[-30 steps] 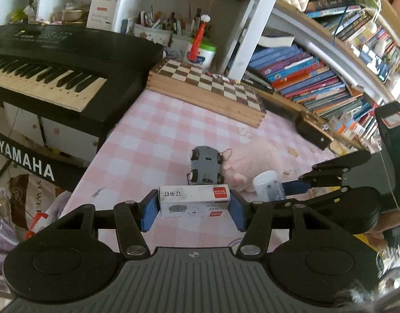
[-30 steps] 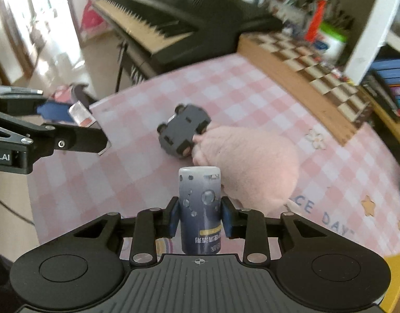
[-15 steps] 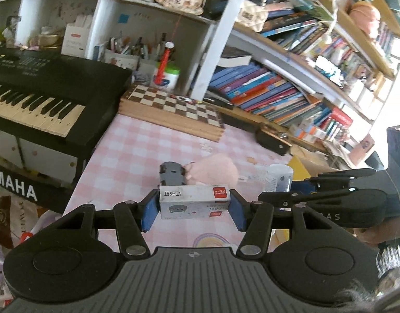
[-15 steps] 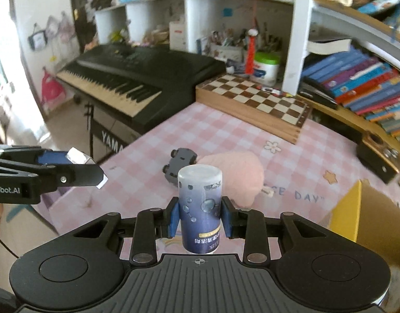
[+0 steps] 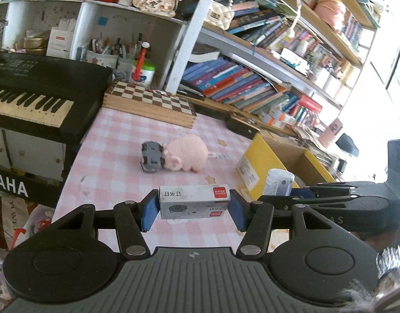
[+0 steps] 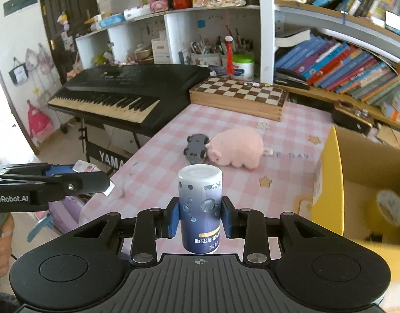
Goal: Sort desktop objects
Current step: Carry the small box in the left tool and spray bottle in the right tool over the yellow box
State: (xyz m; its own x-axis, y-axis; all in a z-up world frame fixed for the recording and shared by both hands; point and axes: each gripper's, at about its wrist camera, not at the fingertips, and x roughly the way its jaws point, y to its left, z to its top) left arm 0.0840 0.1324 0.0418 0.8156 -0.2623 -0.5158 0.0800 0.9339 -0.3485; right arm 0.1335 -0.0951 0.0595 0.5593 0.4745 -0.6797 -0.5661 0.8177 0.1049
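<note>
room: crowded study, bright light on the right | table (image 6: 158,156): pink and white checked cloth | keyboard (image 6: 121,91): black, left of the table | chessboard (image 6: 239,96): at the table's back | shelves (image 5: 265,60): white, full of leaning books | wall (image 6: 17,39): white, bags hanging

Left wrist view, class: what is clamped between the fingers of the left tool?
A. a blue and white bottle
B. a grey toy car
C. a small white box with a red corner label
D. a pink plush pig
C: the left tool is shut on the small white box, while the toy car and plush pig lie on the checked tablecloth, and the bottle sits in the right tool.
</note>
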